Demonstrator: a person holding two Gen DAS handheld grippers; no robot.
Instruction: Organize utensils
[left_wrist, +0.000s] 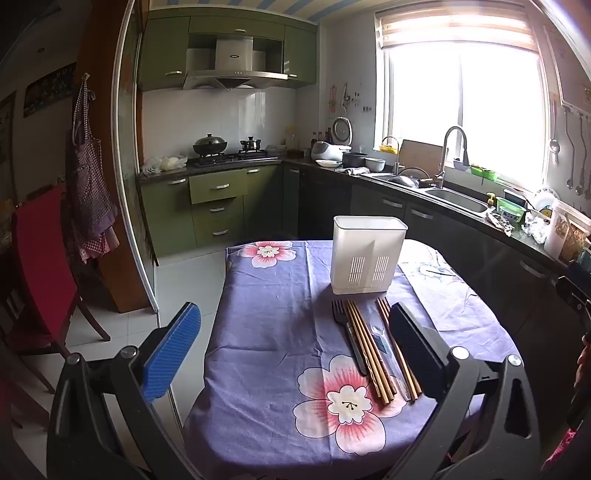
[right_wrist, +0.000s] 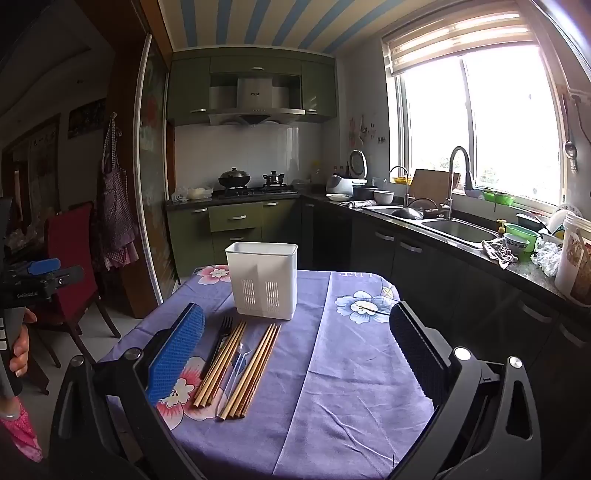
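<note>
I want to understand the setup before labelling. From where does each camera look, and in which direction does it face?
Left wrist: sits on the left gripper, facing slightly down over the floral tablecloth towards the stove; its open fingers frame the view.
Right wrist: sits on the right gripper, facing likewise; its open fingers show, and the person's left hand at the left edge.
Shared: white utensil holder, black fork, chopsticks, clear spoon.

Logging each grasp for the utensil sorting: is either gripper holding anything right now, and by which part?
Nothing is held. The left gripper and right gripper are both open with nothing between their fingers; the fork, chopsticks and clear spoon lie on the tablecloth.
</note>
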